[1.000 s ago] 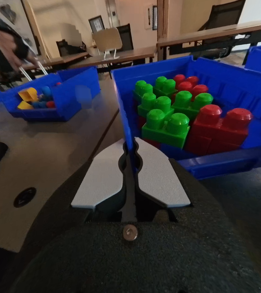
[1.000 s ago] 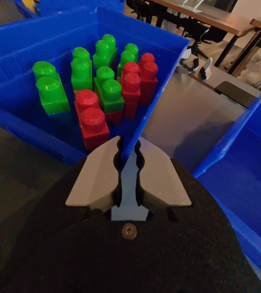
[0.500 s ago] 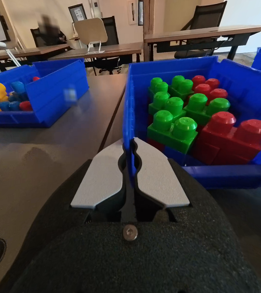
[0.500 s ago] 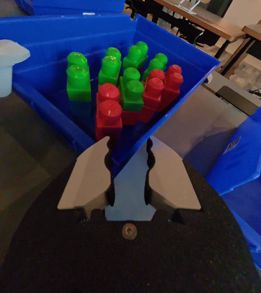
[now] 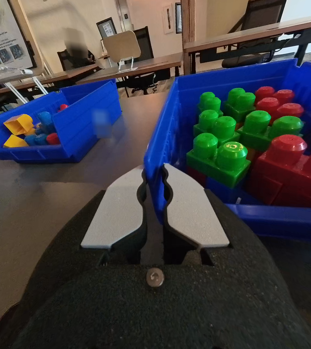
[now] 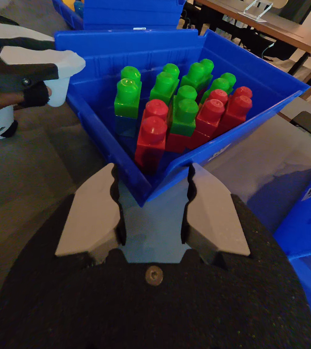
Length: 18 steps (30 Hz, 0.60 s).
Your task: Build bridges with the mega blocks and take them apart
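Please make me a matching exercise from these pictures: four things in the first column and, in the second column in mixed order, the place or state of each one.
Column 1
1. left claw
2. right claw
3. yellow blocks
4. green blocks

Column 2
a. open, on either side of a corner of the near bin
b. in the far bin
c. shut on a wall of the near bin
d. upright in the near bin, beside red blocks

Pairs: 1-c, 2-a, 3-b, 4-d
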### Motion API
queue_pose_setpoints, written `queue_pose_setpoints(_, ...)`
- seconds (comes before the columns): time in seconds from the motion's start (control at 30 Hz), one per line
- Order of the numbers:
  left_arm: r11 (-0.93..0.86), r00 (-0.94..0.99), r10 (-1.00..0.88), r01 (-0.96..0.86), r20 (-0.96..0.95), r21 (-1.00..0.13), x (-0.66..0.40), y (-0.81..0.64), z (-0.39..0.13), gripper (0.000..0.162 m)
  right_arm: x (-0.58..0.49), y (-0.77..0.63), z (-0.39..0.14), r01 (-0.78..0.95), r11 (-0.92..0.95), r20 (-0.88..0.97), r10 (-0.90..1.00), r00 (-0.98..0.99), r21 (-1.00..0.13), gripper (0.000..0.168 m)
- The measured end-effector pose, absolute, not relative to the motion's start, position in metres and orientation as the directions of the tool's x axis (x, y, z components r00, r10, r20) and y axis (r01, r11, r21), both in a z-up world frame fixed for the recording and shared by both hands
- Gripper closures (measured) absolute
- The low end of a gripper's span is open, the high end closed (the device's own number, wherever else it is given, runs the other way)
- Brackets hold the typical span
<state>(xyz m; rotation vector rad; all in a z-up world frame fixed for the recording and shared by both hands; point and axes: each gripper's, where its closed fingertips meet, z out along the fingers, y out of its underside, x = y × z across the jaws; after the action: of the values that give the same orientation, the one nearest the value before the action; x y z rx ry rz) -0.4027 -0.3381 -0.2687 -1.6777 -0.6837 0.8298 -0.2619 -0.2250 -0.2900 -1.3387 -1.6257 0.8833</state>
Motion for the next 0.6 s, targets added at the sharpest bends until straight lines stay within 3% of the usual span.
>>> queue_pose_setpoints(0.1, -0.238, 0.572, 0.795, -0.012, -0.202, -0.971, -0.401, -0.339, -0.264, 0.14, -0.257, -0.224, -0.282, 0.364, 0.193, 0.172, 0.981, -0.089, -0.911, 0.105)
queue_pose_setpoints(0.3, -0.188, 0.561, 0.807, -0.05, -0.184, -0.981, -0.375, -0.343, -0.235, 0.103, -0.223, -0.208, -0.255, 0.309, 0.19, 0.174, 0.982, -0.08, -0.932, 0.102)
queue_pose_setpoints(0.47, -0.141, 0.637, 0.75, -0.107, -0.177, -0.984, -0.318, -0.316, -0.197, 0.083, -0.174, -0.16, -0.229, 0.253, 0.174, 0.186, 0.982, 0.025, -0.952, 0.1)
queue_pose_setpoints(0.6, -0.104, 0.724, 0.663, -0.163, -0.19, -0.981, -0.258, -0.272, -0.174, 0.088, -0.133, -0.109, -0.211, 0.22, 0.177, 0.216, 0.962, 0.168, -0.959, 0.098)
